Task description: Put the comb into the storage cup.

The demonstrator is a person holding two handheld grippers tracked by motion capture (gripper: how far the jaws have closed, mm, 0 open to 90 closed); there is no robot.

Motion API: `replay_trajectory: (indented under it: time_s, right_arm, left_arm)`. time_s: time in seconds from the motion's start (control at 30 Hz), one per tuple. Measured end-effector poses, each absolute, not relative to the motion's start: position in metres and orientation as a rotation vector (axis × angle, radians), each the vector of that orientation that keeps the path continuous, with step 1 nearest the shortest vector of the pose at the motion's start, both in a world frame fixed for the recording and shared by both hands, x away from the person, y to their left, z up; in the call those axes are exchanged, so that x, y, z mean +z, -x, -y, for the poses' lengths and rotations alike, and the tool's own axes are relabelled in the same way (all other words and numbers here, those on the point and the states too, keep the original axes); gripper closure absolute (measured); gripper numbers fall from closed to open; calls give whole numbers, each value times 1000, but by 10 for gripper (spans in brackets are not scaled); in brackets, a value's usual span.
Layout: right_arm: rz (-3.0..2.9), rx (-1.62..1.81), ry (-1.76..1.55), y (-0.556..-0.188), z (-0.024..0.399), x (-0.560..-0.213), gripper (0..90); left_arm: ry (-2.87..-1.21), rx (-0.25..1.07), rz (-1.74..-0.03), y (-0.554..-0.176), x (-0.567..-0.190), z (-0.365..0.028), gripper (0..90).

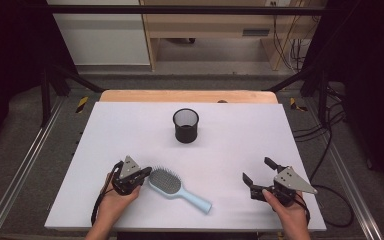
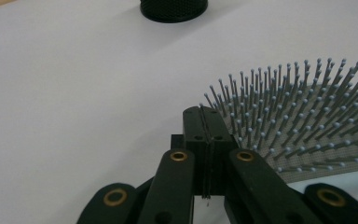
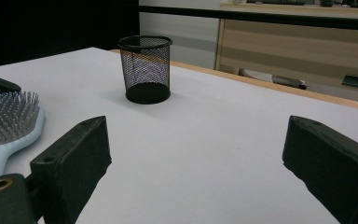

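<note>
A light blue hairbrush [image 1: 177,188] lies bristles up on the white table [image 1: 230,130], head to the left, handle running toward the front right. My left gripper [image 1: 146,172] sits just left of the brush head, jaws pressed together with nothing between them; in the left gripper view its tips [image 2: 206,116] reach the edge of the grey bristle pad [image 2: 303,135]. A black mesh cup [image 1: 185,125] stands upright behind the brush. My right gripper [image 1: 258,171] rests at the front right, jaws wide apart and empty; its view shows the cup [image 3: 146,68] ahead and the brush [image 3: 9,123] at left.
The table's wooden far edge [image 1: 187,96] borders a gap before cabinets. Metal rails [image 1: 17,175] run along both sides, and cables [image 1: 330,145] lie on the floor at right. Bare tabletop stretches between the two grippers.
</note>
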State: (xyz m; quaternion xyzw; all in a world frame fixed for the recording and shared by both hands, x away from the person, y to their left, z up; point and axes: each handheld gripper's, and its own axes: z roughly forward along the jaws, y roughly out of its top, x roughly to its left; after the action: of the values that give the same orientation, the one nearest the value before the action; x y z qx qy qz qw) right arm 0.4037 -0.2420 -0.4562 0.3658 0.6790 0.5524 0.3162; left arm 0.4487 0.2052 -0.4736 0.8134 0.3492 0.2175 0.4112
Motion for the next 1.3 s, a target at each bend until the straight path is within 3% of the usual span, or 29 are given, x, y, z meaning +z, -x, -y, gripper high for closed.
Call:
replay_trajectory:
  time_s: [0.87, 1.3]
  right_arm:
    - [-1872, 1407, -946, -400, 227, -452, 74]
    - [-1960, 1344, -960, -398, 214, -448, 75]
  left_arm:
    - [-2074, 513, -797, -437, -474, -166, 899]
    - [-2058, 529, -796, -437, -476, -165, 897]
